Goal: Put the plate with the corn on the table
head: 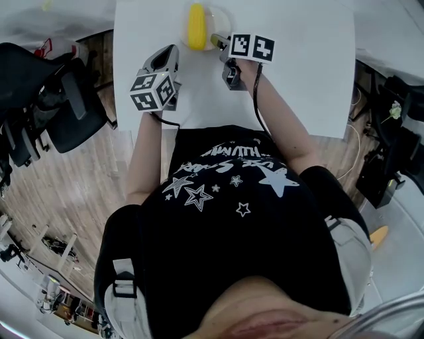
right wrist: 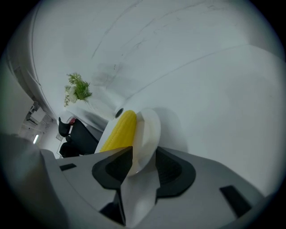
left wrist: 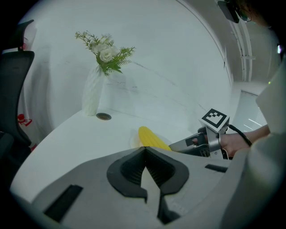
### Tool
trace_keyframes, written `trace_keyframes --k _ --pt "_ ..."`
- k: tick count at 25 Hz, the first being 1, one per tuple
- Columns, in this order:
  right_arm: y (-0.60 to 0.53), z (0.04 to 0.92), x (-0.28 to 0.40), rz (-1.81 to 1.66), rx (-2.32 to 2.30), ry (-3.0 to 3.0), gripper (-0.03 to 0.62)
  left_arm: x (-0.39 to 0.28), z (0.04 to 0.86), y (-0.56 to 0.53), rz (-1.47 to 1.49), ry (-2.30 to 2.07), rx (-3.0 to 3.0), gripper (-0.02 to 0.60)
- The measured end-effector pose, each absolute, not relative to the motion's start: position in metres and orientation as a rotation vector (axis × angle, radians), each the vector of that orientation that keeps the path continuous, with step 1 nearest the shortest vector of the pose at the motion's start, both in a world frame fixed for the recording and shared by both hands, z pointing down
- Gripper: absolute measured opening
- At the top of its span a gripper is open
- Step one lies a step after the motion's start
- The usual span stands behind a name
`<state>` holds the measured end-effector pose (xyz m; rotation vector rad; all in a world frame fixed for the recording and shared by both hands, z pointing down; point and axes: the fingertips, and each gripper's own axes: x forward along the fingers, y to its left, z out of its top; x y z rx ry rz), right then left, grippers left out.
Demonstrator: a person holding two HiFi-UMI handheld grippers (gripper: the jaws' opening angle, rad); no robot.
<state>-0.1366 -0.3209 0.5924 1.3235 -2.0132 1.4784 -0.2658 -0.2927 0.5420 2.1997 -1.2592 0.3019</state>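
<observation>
A yellow corn cob [head: 196, 26] lies on a small white plate [head: 220, 16] that rests on the white table [head: 298, 66] at its far side. In the right gripper view the plate [right wrist: 150, 134] stands edge-on with the corn [right wrist: 118, 132] on its left. My right gripper [right wrist: 143, 163] is open, with the plate's near rim between its pads and a gap on the right side. My left gripper [left wrist: 145, 150] is shut and holds nothing; it hovers over the table just left of the plate, with the corn [left wrist: 152, 137] right beyond its tips.
A white vase with white flowers [left wrist: 94, 89] and a small round cap [left wrist: 103, 116] stand at the table's far end. A black office chair [head: 59, 99] is on the wooden floor to the left. The person's torso is at the table's near edge.
</observation>
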Motion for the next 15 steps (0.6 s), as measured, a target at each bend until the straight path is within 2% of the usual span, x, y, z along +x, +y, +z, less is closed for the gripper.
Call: trace_keyframes --k 15 --pt "-0.309 0.580 -0.113 1.379 1.315 -2.029 0.175 -0.261 0.529 -0.283 0.255 -1.307 2.189 0.006"
